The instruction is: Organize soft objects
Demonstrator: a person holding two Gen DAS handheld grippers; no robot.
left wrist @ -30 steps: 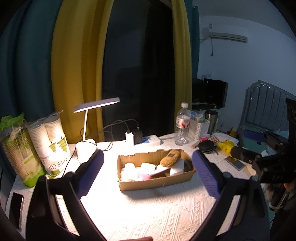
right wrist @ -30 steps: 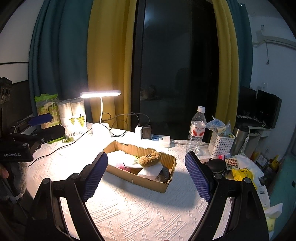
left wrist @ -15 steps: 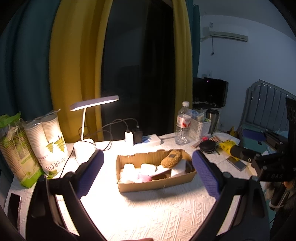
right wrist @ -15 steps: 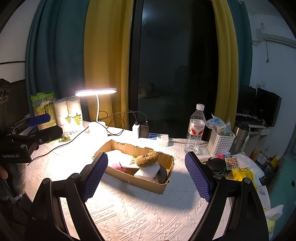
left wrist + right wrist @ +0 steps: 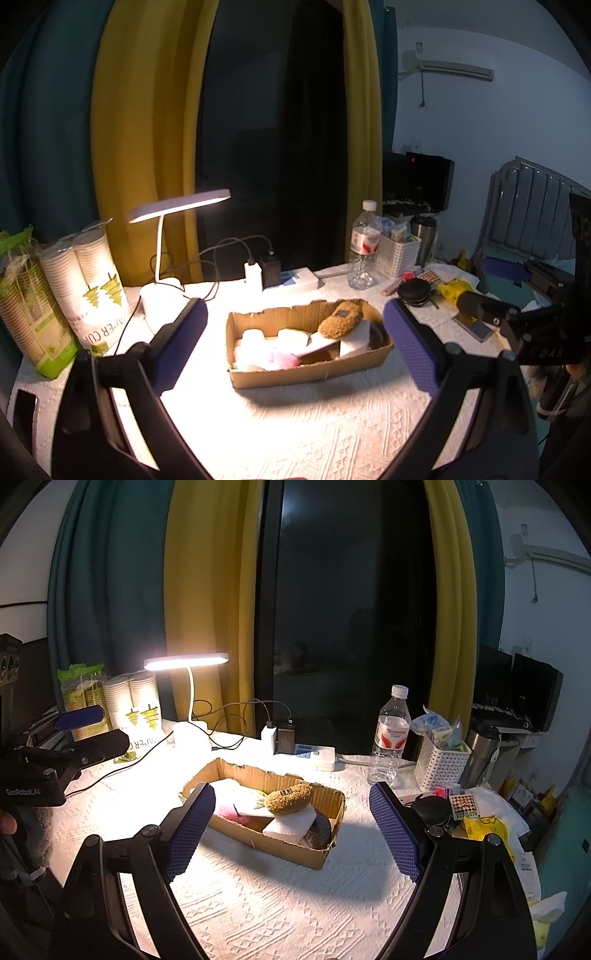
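Observation:
A shallow cardboard box [image 5: 306, 373] [image 5: 321, 853] sits on the white textured tablecloth. In it lie a brown fuzzy toy [image 5: 340, 322] [image 5: 290, 798], white soft pieces [image 5: 255, 339] [image 5: 291, 825] and a pink fluffy item [image 5: 282, 360] [image 5: 225, 808]. My left gripper [image 5: 295, 349] is open and empty, held above the table in front of the box. My right gripper [image 5: 291, 836] is open and empty, also short of the box. Each gripper shows at the edge of the other's view.
A lit desk lamp [image 5: 162, 291] [image 5: 188, 731] stands behind the box with cables and a power strip [image 5: 314, 755]. Paper cup stacks [image 5: 88, 280] are at the left. A water bottle [image 5: 391, 734], white basket [image 5: 441, 764], steel tumbler [image 5: 480, 753] and small clutter are at the right.
Both grippers have drawn slightly back and up from the box, which looks a little smaller and lower. Jaws stay open and the box contents are unchanged.

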